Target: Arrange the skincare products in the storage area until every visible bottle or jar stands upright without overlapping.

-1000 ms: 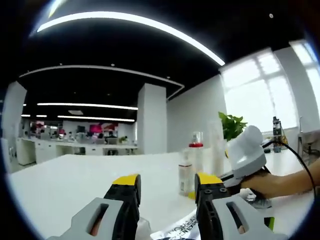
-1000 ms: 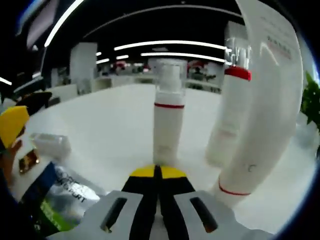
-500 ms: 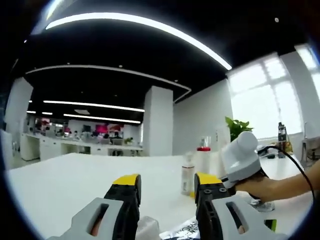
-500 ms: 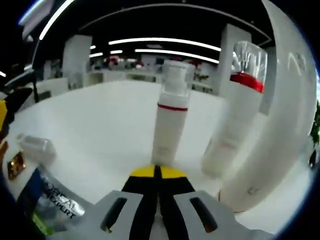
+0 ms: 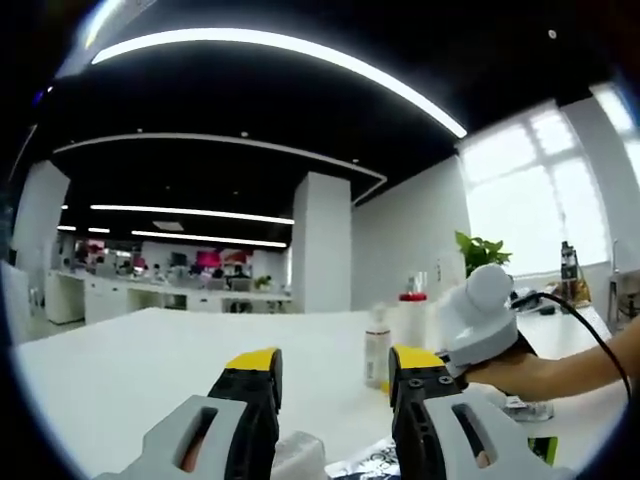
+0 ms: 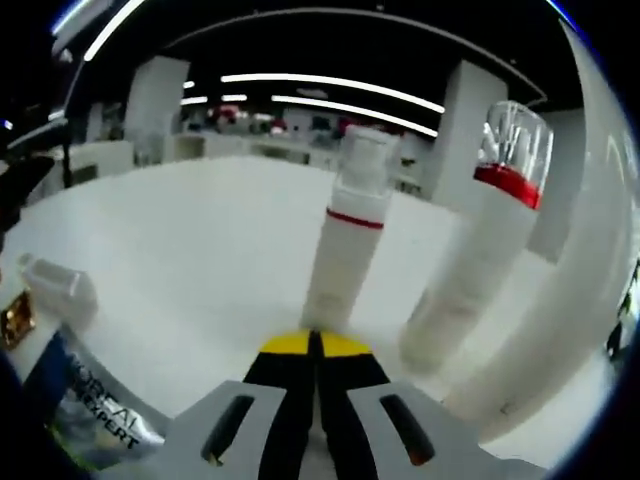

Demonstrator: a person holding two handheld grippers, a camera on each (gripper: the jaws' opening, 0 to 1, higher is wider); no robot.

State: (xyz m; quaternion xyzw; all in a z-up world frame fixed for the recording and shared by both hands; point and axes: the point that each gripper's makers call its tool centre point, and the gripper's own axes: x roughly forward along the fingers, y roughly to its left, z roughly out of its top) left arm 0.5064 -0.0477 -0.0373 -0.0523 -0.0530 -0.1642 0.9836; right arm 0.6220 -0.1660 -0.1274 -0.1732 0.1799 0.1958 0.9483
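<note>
The right gripper [image 6: 315, 345] is clenched, its 2 yellow-tipped jaws pressed together with nothing between them. Just beyond the tips stands a slim white pump bottle [image 6: 346, 240] with a red ring under its clear cap, upright on the white table [image 6: 190, 250]. Beside it to the right is a taller white bottle [image 6: 470, 265] with a red collar and clear cap, and at the right edge of the right gripper view a very large white tube [image 6: 575, 280] rises close to the camera. At the lower left lies a flat silver and blue sachet [image 6: 95, 415] with printed lettering, and near it a small clear-capped item [image 6: 58, 285] rests on its side.

The left gripper [image 5: 333, 365] is released, its 2 jaws standing well apart with only table showing between them. Past its right jaw a person's hand [image 5: 530, 372] holds the other gripper's white body. Behind that stand 2 of the bottles, a small white one [image 5: 377, 345] and the red-collared one [image 5: 412, 325], both upright toward the table's far side. A green plant [image 5: 478, 250] stands by the window beyond.
</note>
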